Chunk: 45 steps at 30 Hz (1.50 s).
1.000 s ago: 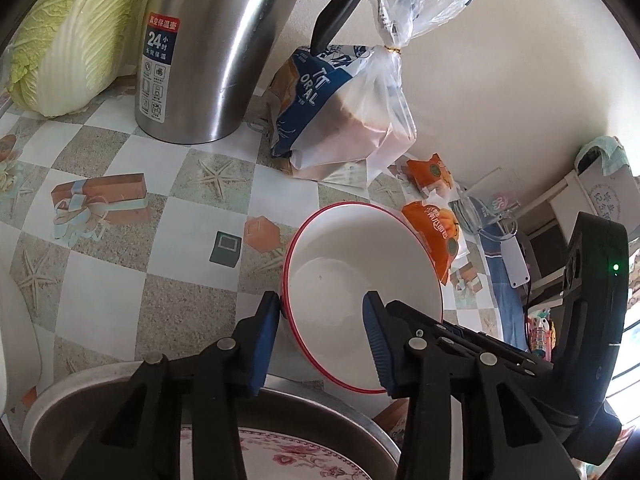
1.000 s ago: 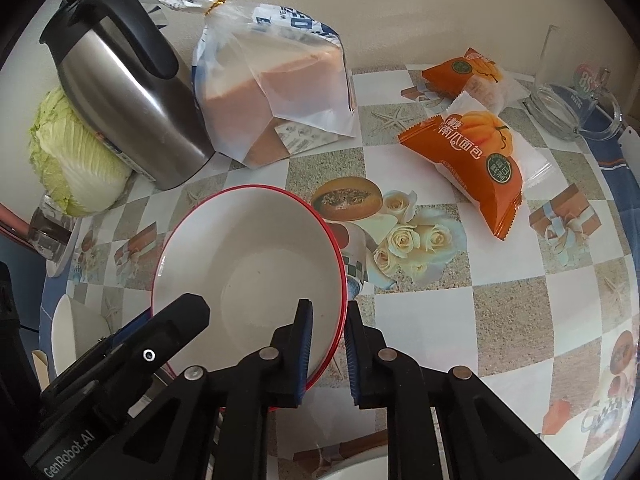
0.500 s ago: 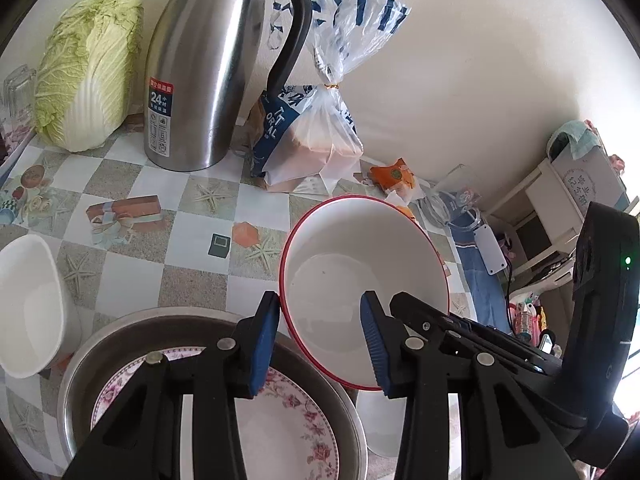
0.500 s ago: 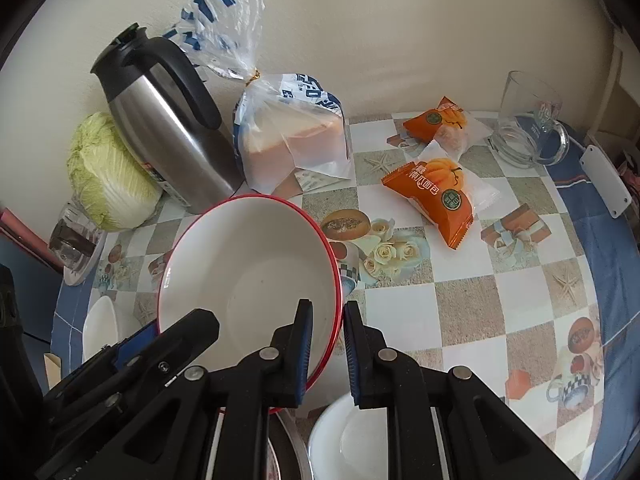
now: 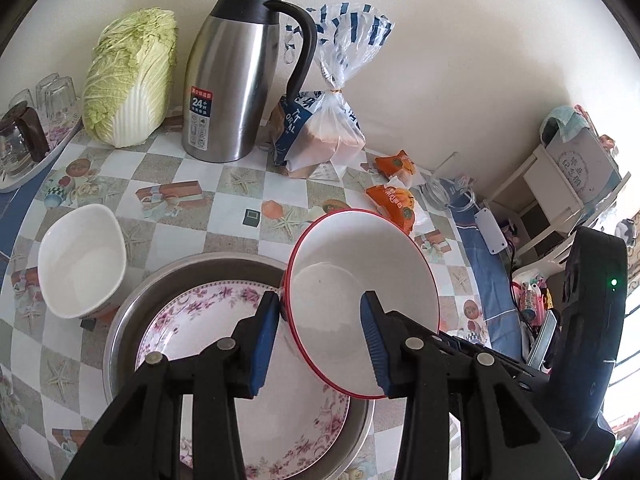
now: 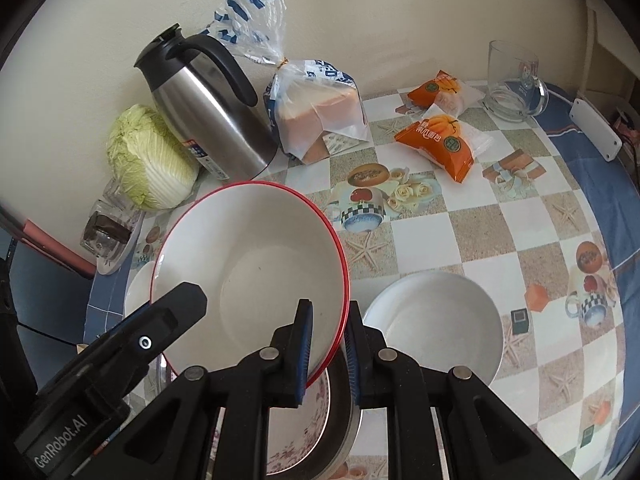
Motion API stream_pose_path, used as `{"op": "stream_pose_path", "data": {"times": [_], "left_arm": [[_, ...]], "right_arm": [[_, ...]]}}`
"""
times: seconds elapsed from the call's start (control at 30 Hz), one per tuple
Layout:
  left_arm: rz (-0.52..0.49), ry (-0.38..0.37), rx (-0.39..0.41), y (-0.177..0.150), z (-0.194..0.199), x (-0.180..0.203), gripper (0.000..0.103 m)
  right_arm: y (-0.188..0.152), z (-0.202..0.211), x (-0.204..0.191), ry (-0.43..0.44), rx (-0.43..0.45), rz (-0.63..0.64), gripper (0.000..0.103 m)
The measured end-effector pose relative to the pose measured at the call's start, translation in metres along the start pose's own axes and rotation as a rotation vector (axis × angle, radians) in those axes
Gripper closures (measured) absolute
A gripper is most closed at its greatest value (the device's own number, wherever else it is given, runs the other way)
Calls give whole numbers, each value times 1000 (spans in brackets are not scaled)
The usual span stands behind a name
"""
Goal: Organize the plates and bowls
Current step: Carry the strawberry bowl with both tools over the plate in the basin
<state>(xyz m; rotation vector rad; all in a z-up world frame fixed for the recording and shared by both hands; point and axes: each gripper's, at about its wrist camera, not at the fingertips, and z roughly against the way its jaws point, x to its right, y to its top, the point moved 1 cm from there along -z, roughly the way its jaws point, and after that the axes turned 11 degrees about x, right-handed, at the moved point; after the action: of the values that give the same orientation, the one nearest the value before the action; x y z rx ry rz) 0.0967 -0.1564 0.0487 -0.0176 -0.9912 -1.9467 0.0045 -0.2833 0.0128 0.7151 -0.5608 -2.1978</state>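
A white bowl with a red rim (image 6: 256,264) is held tilted in the air by my right gripper (image 6: 326,350), which is shut on its rim. In the left wrist view the same red-rimmed bowl (image 5: 360,280) hangs over the steel basin (image 5: 132,308) that holds a pink-flowered plate (image 5: 288,412). My left gripper (image 5: 320,344) is open; its jaws straddle the bowl's near rim without closing on it. A white bowl (image 5: 80,260) stands left of the basin. A white plate (image 6: 436,320) lies right of the basin.
At the back stand a steel thermos jug (image 5: 236,76), a napa cabbage (image 5: 128,76), a bagged bread loaf (image 5: 320,136), orange snack packets (image 6: 444,144) and a glass mug (image 6: 512,80). A tray of glasses (image 5: 24,136) sits far left. Shelving (image 5: 560,184) is off the table's right edge.
Both grippers have risen and drawn back from the wall with the red-rimmed bowl. The bowl now hangs over the steel basin; the basin, plate and white bowl have come into view.
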Motion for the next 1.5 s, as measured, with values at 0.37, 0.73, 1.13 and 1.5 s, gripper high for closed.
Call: {"op": "stream_pose_path", "data": {"times": [0.37,0.73,1.13,1.5], "left_arm": [[90,18,-12,-24,22,-41,61],[164,83,-32,-34,32,-86,60],[121,121,-80,-37,20,-78,60],[101,119,-103,-38,13,-68,60]], "right_arm": [[-41,0,-24,32,-30,-18,86],[-68,-14,-56,69,-67,-31,86],[-73,-20,-58,55,-69,-30,86],[-69,-18,-44,49,-65,-61,86]]}}
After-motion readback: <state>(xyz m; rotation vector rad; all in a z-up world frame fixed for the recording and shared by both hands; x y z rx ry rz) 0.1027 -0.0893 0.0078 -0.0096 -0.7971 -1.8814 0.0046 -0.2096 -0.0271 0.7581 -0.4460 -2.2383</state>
